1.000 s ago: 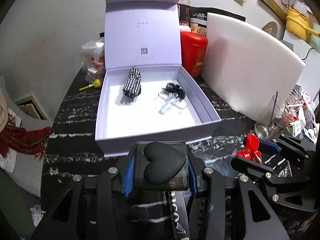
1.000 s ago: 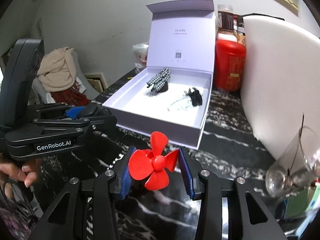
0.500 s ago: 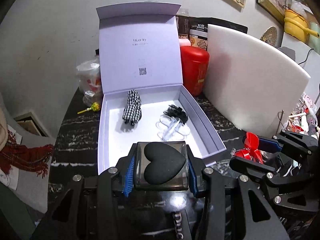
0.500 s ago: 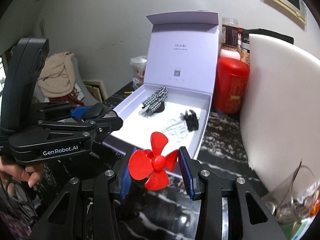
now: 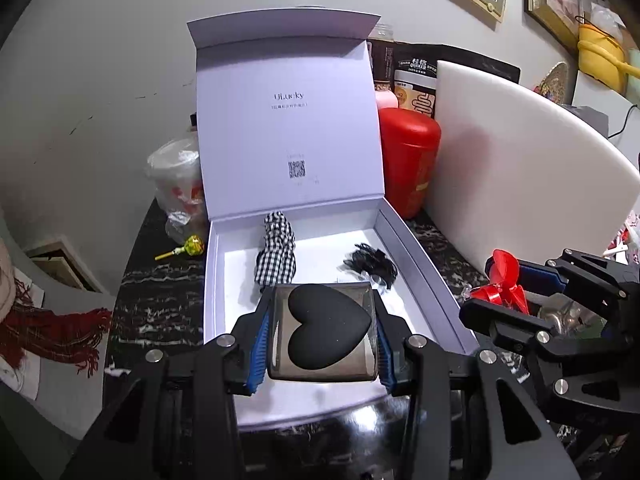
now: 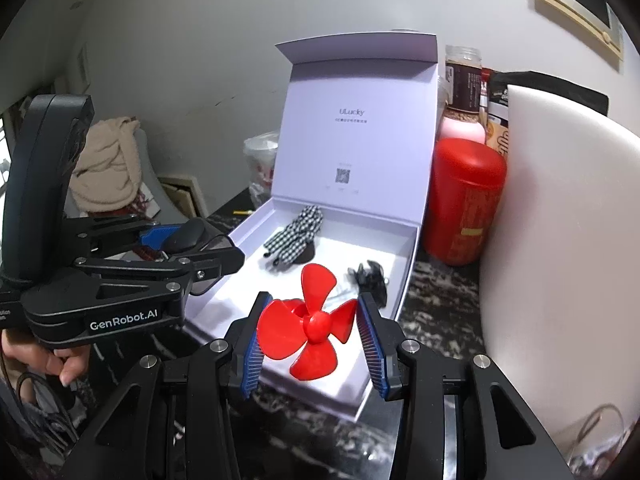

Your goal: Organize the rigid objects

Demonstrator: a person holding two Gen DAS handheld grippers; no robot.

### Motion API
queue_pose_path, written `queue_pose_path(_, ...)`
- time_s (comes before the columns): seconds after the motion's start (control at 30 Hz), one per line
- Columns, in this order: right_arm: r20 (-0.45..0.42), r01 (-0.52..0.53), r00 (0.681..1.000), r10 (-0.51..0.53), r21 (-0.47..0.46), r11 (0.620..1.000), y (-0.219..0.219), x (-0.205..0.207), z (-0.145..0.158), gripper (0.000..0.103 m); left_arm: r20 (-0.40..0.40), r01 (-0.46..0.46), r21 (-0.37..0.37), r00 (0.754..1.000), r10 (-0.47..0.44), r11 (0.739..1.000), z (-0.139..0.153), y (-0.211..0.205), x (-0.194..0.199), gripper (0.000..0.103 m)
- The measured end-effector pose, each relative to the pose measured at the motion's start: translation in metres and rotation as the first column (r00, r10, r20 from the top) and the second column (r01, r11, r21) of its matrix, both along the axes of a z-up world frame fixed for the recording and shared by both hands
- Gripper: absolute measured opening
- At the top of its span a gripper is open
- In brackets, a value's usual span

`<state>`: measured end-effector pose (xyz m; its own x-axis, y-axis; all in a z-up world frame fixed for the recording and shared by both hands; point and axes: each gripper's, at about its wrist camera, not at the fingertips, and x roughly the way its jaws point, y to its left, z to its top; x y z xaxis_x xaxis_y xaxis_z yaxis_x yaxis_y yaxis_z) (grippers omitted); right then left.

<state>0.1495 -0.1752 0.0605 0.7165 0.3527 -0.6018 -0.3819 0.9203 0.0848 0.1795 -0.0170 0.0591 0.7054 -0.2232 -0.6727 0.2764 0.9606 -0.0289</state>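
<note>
Now carried over the open gift box (image 5: 420, 256): left tool (image 5: 322, 338) gripping heart case (image 5: 324, 336), right tool (image 6: 310, 330) gripping red propeller (image 6: 310, 320); ready for placing.

Glossy red plastic propeller (image 6: 310, 322)

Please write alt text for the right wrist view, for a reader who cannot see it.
The right gripper holds a red propeller over the near corner of an open white box on a dark marble table. The left gripper, at left, holds a clear case. A checked fabric item lies inside.
</note>
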Motion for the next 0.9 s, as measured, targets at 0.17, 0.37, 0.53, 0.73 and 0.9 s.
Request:
queue_pose_path(0.17,0.015,-0.009,1.0,0.009,-0.01,1.0,0.002,0.016,0.002,0.042,0.017,0.004,0.003,1.0,-0.004,1.0,0.003,-0.002,0.012,0.042)
queue_pose_path(0.37,0.024,-0.021,0.999,0.021,-0.016,1.0,0.006,0.033,0.005,0.042,0.029,0.0,0.007,1.0,0.0,1.0,0.003,-0.002,0.03,0.042)
queue_pose_path(0.53,0.028,-0.017,0.999,0.018,-0.015,1.0,0.007,0.052,0.005,0.042,0.039,-0.006,0.022,0.999,0.005,1.0,0.001,-0.001,0.046,0.042)
queue_pose_path(0.73,0.037,0.006,0.999,-0.005,-0.023,1.0,0.006,0.075,0.005,0.042,0.048,-0.009,0.032,0.999,0.007,0.999,-0.001,-0.001,0.064,0.042)
queue_pose_path(0.9,0.05,0.016,0.999,-0.013,-0.056,0.998,0.007,0.093,0.007,0.042,0.068,-0.018,0.048,0.998,0.014,0.999,0.0,0.0,0.078,0.042)
